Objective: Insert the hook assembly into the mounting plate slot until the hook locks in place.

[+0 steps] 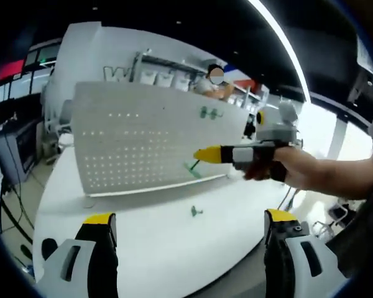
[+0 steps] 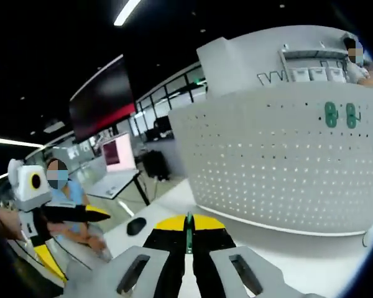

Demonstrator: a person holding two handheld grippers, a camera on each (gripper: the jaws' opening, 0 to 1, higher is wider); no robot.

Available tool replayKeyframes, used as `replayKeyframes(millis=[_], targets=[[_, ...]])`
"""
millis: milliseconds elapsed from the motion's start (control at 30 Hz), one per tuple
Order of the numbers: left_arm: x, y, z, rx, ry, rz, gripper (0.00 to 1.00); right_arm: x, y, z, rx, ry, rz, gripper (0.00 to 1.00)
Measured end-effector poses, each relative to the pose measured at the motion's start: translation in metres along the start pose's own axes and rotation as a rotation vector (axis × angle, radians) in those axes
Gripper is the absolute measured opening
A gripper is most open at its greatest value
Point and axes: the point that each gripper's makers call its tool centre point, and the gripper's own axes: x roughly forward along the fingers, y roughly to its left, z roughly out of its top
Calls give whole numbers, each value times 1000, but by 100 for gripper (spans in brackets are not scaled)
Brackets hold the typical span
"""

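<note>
Left gripper view: left gripper [image 1: 189,225] at bottom edge, yellow-tipped black jaws spread wide apart, nothing between them. Round white desk [image 1: 143,242] below and ahead. On it stands an upright white perforated pegboard mounting plate [image 1: 143,146], rows of small holes across its face. Small green hook piece [image 1: 196,212] lies loose on the desk, between the jaws' line and the plate's lower edge, apart from both. Two green hooks [image 1: 210,113] already seated near the plate's upper right corner. Right gripper [image 1: 202,154] comes in from the right, held by a person's hand [image 1: 289,169], its yellow tips pressed together on a green hook assembly [image 1: 192,166] that sits just in front of the plate's lower right area; contact with the plate can't be told. Seated person behind the plate, far back

Right gripper view: left gripper [image 2: 102,215] at far left, held by a person, black jaws with yellow tip pointing right. Dark computer mouse [image 2: 136,226] on the desk [image 2: 311,248] left of centre. Right gripper [image 2: 188,234] at bottom centre, jaws pinched on the thin green hook assembly [image 2: 188,231], which pokes up between the yellow tips. Pegboard mounting plate [image 2: 280,161] curves across the right half, the two seated green hooks [image 2: 339,115] up at its top right
</note>
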Motion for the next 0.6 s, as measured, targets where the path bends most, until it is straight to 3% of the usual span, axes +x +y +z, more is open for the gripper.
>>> replayKeyframes(millis=[233,367,600], targets=[[10,-11,3,-15,0,-50,99,-22,43,9,7,-49,71,0],[13,-8,7,-23,-9,-55,96,-31,59,14,13,-73,83,0],[16,-9,6,-35,-5,-69,93,-30,69,1,26,-67,96,0]])
